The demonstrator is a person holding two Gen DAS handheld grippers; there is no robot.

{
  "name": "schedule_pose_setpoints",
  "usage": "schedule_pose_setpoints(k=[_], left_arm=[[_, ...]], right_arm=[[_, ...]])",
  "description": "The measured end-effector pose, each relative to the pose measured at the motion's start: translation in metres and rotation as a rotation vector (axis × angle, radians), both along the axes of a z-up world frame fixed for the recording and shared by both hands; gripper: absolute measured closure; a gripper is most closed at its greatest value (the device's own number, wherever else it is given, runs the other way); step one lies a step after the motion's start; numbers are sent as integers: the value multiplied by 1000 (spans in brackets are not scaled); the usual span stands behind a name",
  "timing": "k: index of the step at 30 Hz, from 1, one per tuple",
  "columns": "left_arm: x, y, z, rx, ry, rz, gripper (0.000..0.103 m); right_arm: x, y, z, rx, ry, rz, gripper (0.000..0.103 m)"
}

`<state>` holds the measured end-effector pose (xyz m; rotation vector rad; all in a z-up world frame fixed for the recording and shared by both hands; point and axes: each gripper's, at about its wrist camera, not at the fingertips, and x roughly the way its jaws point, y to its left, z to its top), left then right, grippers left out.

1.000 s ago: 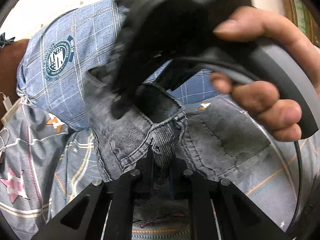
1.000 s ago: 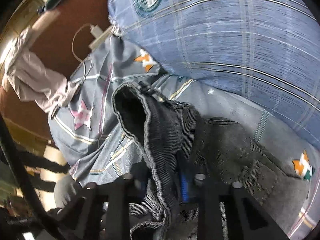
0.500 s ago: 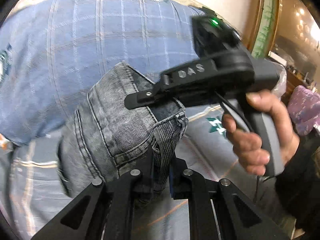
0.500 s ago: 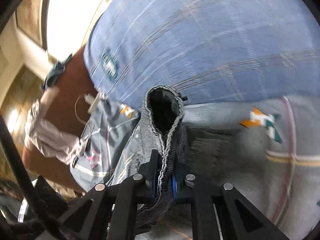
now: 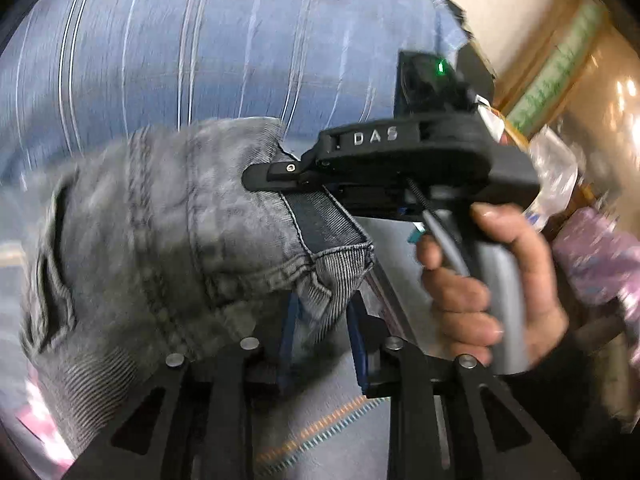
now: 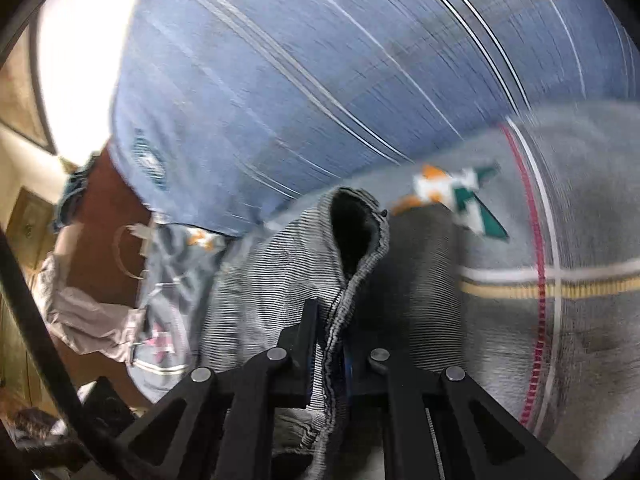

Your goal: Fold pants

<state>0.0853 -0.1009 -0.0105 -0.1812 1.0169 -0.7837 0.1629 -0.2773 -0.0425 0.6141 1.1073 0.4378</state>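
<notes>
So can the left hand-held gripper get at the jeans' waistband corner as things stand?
Probably yes: the left hand-held gripper already has the jeans corner between its fingers, nothing blocking. The right hand-held gripper clamps the same band further along, apart from it.
</notes>
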Motion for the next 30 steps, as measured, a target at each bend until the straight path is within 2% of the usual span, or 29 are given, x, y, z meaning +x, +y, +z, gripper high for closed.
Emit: schedule_pose_setpoints(k=[2, 4, 5, 7, 9, 10, 12, 13, 14, 16, 19, 23, 27, 28, 29, 30], left_arm=[[2, 9, 8, -60, 30, 6, 74], [-2, 18, 23, -83, -2, 11, 46], [-6, 25, 34, -92, -36, 28, 40], [-9, 37, 49, -112, -83, 55, 38], [-7, 53, 61, -72, -118, 103, 38], [-4, 57, 64, -56, -124, 129, 38], [2, 77, 59, 0, -124, 226, 38], [8, 81, 53, 18, -117, 250, 38], [16, 88, 47, 30, -94, 281, 38], [24, 100, 34, 32, -36, 316, 38], [26, 105, 20, 7, 34, 319, 38], [19, 88, 13, 64, 2, 300, 38], [14, 79, 10, 116, -39, 289, 38], [15, 77, 7, 133, -51, 289, 38], [13, 73, 6, 158, -69, 287, 38], [9, 75, 7, 168, -77, 287, 38]], right_arm=[[2, -3, -9, 9, 19, -19, 89], [2, -3, -6, 8, 1, -26, 89], [1, -3, -3, 4, -6, -28, 89], [-2, -1, 3, -12, -20, -20, 89], [-7, -1, 15, -60, -36, -35, 87], [-12, -3, 24, -85, -55, -43, 82], [-26, -2, 44, -136, -106, -44, 62], [-35, -2, 55, -134, -128, -47, 45], [-40, -1, 62, -123, -135, -45, 44], [-53, 5, 69, -103, -140, -20, 44], [-66, 12, 58, -118, -106, -37, 44], [-55, 12, 23, -79, 0, -29, 45], [-48, 9, 2, -138, 55, -57, 48], [-49, 8, 0, -126, 59, -56, 53], [-49, 10, -2, -121, 59, -48, 66], [-49, 13, -1, -132, 56, -46, 74]])
